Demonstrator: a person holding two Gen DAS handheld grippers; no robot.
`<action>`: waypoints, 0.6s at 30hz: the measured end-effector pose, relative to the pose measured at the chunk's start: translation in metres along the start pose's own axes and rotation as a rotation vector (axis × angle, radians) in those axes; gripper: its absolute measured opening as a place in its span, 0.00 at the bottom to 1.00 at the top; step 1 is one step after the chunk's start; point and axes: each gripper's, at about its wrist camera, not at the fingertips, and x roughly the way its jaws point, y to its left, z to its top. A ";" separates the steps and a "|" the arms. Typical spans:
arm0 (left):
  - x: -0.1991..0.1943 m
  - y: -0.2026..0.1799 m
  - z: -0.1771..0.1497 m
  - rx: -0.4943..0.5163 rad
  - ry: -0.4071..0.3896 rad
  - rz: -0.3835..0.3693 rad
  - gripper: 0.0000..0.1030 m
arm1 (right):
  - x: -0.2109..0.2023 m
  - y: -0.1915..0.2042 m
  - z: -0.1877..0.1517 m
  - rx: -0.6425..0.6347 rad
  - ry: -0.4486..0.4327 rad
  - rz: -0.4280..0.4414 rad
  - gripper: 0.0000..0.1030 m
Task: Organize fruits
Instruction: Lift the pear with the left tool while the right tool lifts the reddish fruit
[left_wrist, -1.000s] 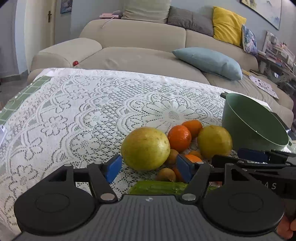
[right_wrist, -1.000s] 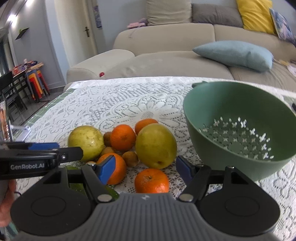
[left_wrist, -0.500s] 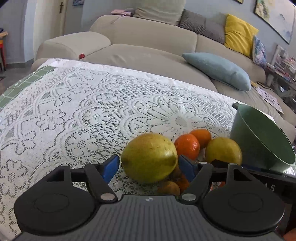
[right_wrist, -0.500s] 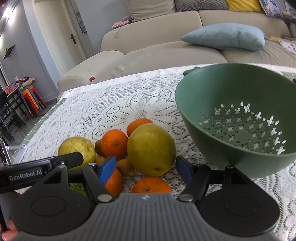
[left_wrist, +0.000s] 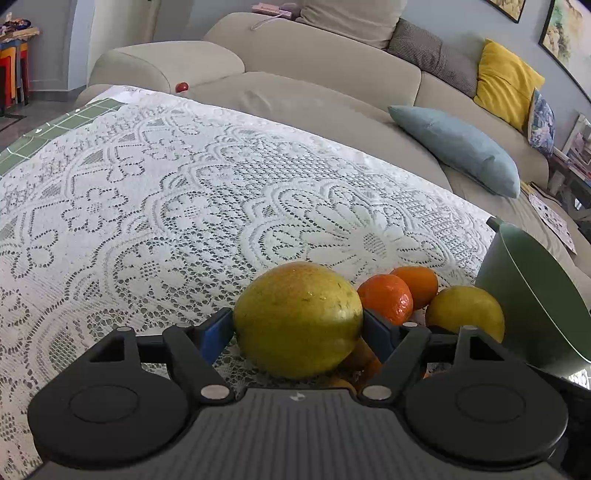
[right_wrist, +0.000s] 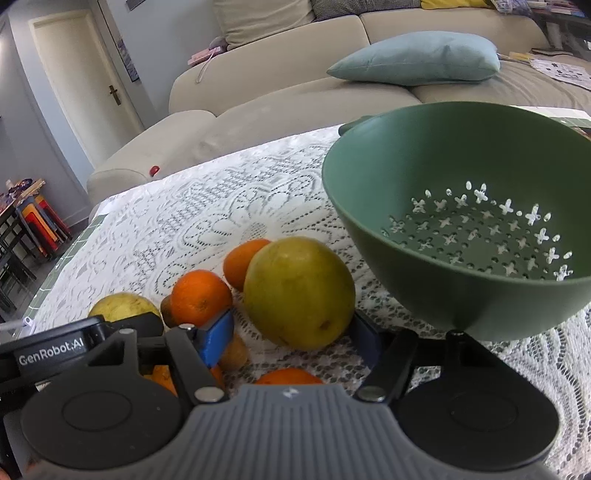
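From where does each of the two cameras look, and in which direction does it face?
Left wrist: sits on the left tongs, facing a large yellow-green round fruit between its blue fingers, sofa beyond.
Right wrist: sits on the right tongs, facing a second yellow-green fruit beside the green perforated plastic colander; the left tongs show at left.
Shared: both fruits, oranges, colander, white lace tablecloth.

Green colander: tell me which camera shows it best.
The right wrist view: the green colander shows its whole empty inside, holes included. The left wrist view catches only its outer side at the frame's right edge.
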 end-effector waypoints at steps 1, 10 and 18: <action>0.001 0.000 0.000 -0.005 0.000 0.000 0.87 | 0.001 0.000 -0.001 -0.003 -0.004 -0.003 0.65; 0.005 0.001 -0.003 -0.029 -0.003 -0.011 0.83 | 0.001 0.001 -0.006 -0.014 -0.036 -0.028 0.59; 0.004 0.001 -0.004 -0.028 -0.014 -0.016 0.82 | -0.002 0.005 -0.010 -0.072 -0.053 -0.038 0.58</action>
